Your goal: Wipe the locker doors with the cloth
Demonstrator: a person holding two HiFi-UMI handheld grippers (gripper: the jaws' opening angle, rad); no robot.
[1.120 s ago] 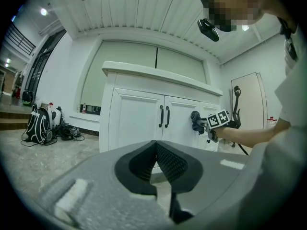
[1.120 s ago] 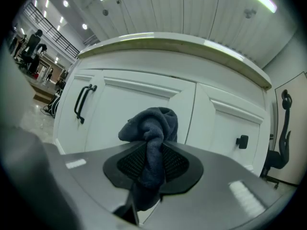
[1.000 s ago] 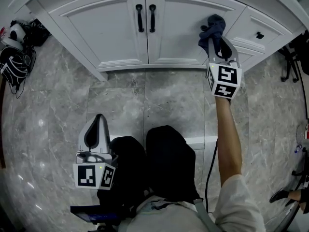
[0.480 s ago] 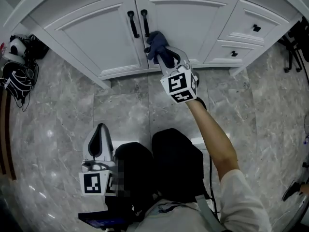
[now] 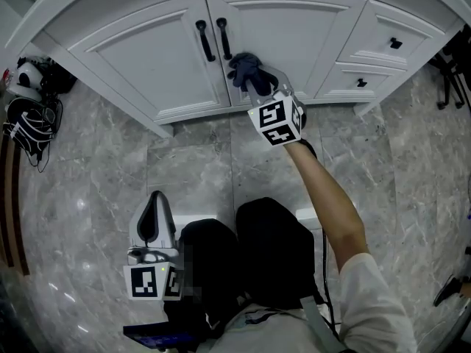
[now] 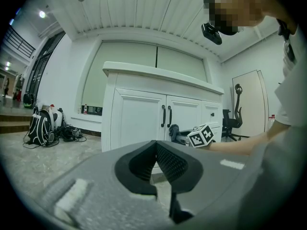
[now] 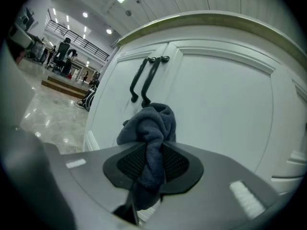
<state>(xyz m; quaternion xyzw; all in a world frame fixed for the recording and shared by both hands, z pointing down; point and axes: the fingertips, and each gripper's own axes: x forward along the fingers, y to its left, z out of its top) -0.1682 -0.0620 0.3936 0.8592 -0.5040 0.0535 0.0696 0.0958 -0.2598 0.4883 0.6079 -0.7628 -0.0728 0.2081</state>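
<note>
Bulging above the right gripper (image 7: 152, 163) is a crumpled dark-blue cloth (image 7: 151, 123)

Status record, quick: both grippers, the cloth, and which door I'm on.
Right gripper: shut on the cloth
Cloth: dark blue, bunched, at the right door, near the lower end of its handle
Left gripper: shut, empty, held low, away from the doors
Doors: right door and left door both closed

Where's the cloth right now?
Head view, top centre: the cloth is pinched in the right gripper at the right-hand door, just beside the lower end of its black handle.
</note>
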